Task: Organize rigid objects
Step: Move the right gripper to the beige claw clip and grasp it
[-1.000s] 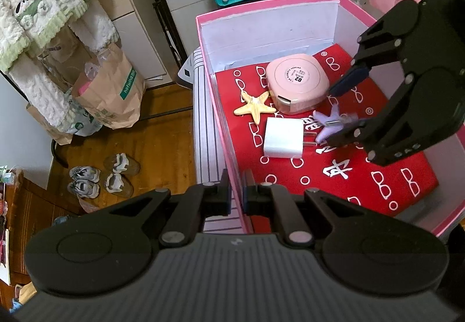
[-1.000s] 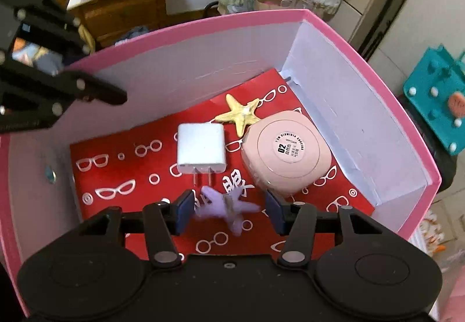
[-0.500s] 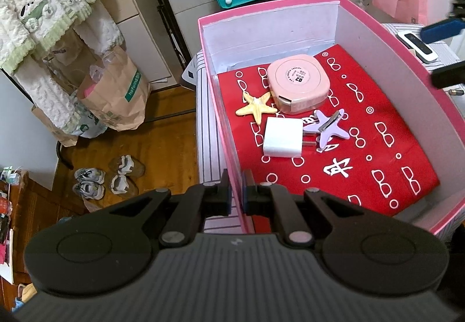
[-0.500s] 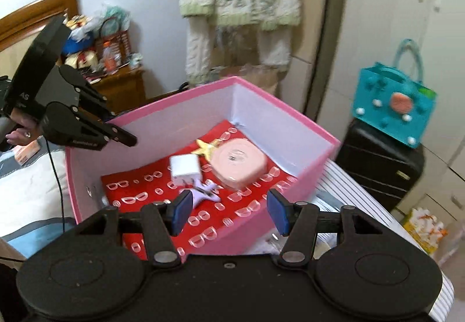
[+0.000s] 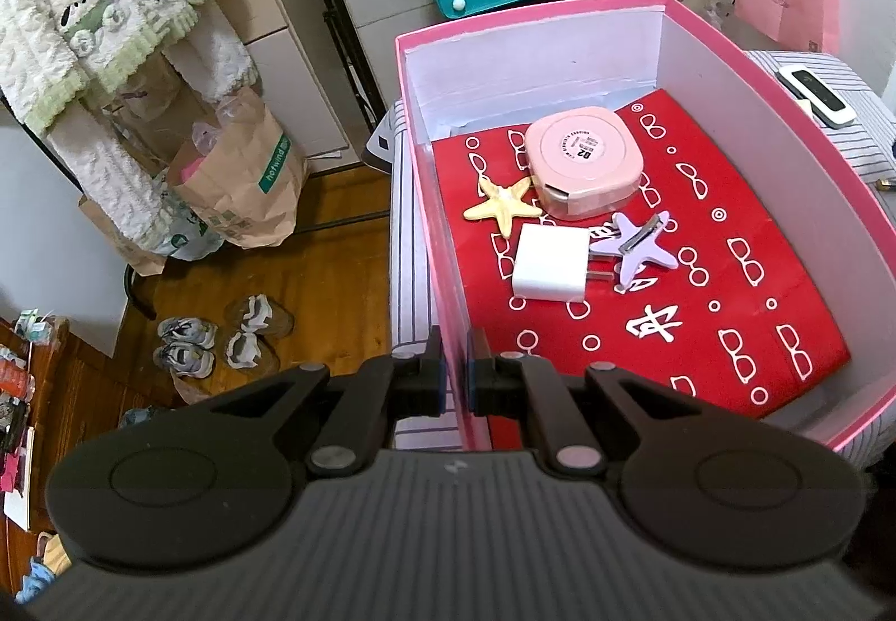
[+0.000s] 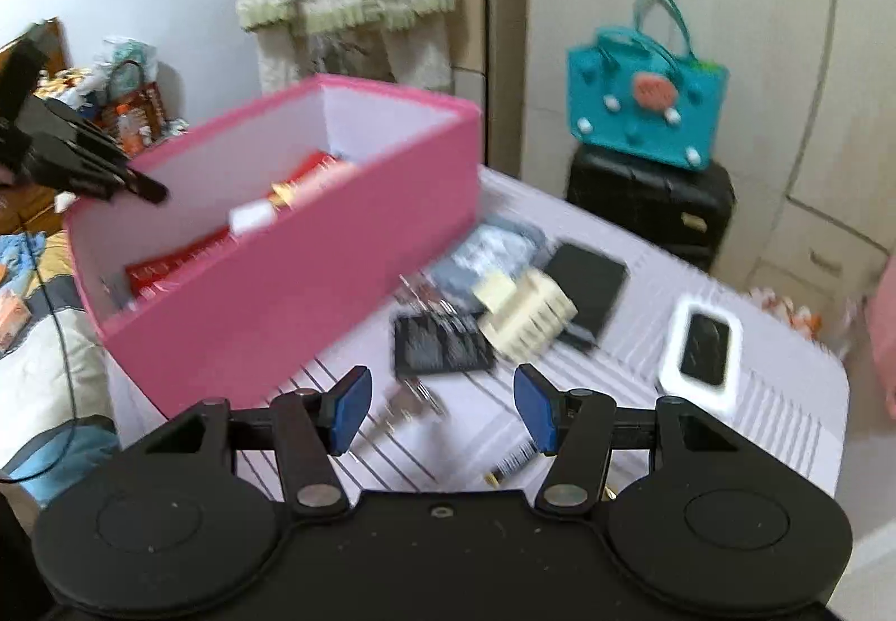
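Left gripper [image 5: 453, 369] clamps pink box [image 5: 417, 206] wall at the near-left corner; purple star clip [image 5: 638, 248] lies mid-box beside white charger [image 5: 551, 271]. Right gripper [image 6: 442, 408] half open, empty, above striped bed [image 6: 773, 414] clutter: cream clip [image 6: 526, 313], keys [image 6: 414, 400].

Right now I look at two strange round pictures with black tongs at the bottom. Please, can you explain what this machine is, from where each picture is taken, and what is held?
No robot: a person holds one pair of tongs in each hand, with a camera on each. The left camera looks into the pink box; the left tongs are shut on its wall. Inside lie a pink case, a white charger, a yellow star and a purple star clip. The right tongs are open and empty above a striped bed with small things, blurred.
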A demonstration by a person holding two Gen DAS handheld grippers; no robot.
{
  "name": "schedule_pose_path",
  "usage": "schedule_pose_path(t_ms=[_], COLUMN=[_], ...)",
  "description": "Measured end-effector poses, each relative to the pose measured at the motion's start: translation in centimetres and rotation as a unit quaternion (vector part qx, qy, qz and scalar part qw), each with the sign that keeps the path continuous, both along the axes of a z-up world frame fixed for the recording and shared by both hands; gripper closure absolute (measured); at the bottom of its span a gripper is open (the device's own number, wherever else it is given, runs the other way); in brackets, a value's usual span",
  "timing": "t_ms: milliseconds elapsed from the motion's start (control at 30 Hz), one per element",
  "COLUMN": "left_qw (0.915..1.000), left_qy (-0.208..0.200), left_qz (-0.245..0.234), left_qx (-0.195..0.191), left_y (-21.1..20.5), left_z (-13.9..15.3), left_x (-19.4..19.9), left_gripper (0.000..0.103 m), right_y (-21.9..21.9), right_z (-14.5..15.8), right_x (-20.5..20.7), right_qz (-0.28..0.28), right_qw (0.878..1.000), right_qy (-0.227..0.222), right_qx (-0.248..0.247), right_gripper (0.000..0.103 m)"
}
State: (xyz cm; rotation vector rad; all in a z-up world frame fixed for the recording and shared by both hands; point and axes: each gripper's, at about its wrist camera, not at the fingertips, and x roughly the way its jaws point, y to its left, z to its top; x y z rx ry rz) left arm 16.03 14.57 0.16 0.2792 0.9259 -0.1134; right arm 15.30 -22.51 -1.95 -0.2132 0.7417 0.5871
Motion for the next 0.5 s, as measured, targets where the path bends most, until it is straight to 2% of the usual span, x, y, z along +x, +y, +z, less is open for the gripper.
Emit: schedule_pose_path(t_ms=[133,367,500], left_qw=[1.0,0.9997,0.999], left_qy=[-0.003,-0.002,0.012], left_qz=[0.002,0.012,0.017], left_qx=[-0.002,-0.02,-0.039], left_y=[0.0,0.5,1.0], left_z=[0.0,0.2,0.3], left_x=[0.0,-0.1,0.6], left_gripper=[0.098,0.098,0.098], right_y=[-1.1,-2.3,-1.8], right_z=[-1.6,-3.3,-4.0], right_x=[0.2,3.4,6.7], right_qz=[-0.007,-0.028,-0.045], right_qw=[1.0,0.996,0.991], right_qy=[0.003,0.055,0.082], right_qx=[-0.008,0.065,0.097], right_gripper=[0.041,0.041,0.041])
